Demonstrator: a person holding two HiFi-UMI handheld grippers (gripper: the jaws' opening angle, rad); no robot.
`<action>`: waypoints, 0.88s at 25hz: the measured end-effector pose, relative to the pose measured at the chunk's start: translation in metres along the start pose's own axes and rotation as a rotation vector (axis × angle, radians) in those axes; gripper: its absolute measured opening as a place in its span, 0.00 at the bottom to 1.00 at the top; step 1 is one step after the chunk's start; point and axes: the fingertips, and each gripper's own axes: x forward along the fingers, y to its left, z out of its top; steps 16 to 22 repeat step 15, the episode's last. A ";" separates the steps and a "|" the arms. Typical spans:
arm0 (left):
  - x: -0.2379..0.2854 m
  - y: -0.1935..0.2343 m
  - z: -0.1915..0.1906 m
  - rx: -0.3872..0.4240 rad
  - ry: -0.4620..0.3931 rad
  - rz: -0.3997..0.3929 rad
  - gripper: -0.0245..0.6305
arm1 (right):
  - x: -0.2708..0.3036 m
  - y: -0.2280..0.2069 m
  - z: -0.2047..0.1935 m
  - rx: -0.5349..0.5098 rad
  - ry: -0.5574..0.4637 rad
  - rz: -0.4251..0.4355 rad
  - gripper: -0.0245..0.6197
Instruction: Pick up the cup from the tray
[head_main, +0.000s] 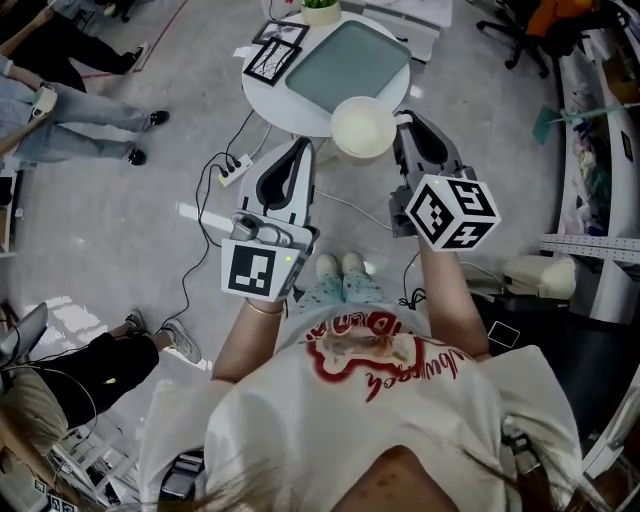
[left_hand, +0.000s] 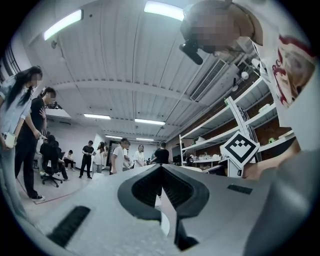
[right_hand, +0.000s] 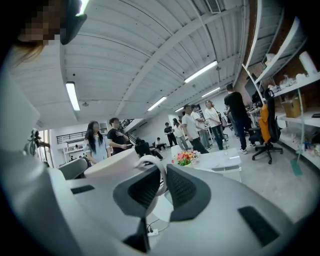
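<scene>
A white cup (head_main: 362, 127) hangs in the air over the near edge of the round white table (head_main: 290, 105), clear of the grey-green tray (head_main: 350, 60) behind it. My right gripper (head_main: 401, 122) is shut on the cup's handle. In the right gripper view the thin white handle (right_hand: 152, 164) sits pinched between the dark pads, and the cup body (right_hand: 111, 167) lies to their left. My left gripper (head_main: 300, 152) hovers left of the cup with its jaws together and nothing in them. The left gripper view shows its pads (left_hand: 145, 187) meeting in front of a distant room.
A framed picture (head_main: 272, 55) and a small potted plant (head_main: 321, 10) stand at the table's far side. A power strip (head_main: 235, 170) with cables lies on the floor below. People stand at the left, and shelves line the right wall.
</scene>
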 end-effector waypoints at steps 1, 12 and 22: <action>0.000 -0.001 0.000 0.001 0.001 0.000 0.06 | -0.001 0.000 0.000 0.000 -0.001 0.002 0.11; 0.003 0.001 0.002 0.007 0.002 -0.015 0.06 | 0.003 0.002 0.001 -0.001 -0.004 -0.001 0.11; 0.005 0.003 0.002 0.006 0.003 -0.019 0.06 | 0.006 0.002 0.001 0.000 -0.007 0.000 0.11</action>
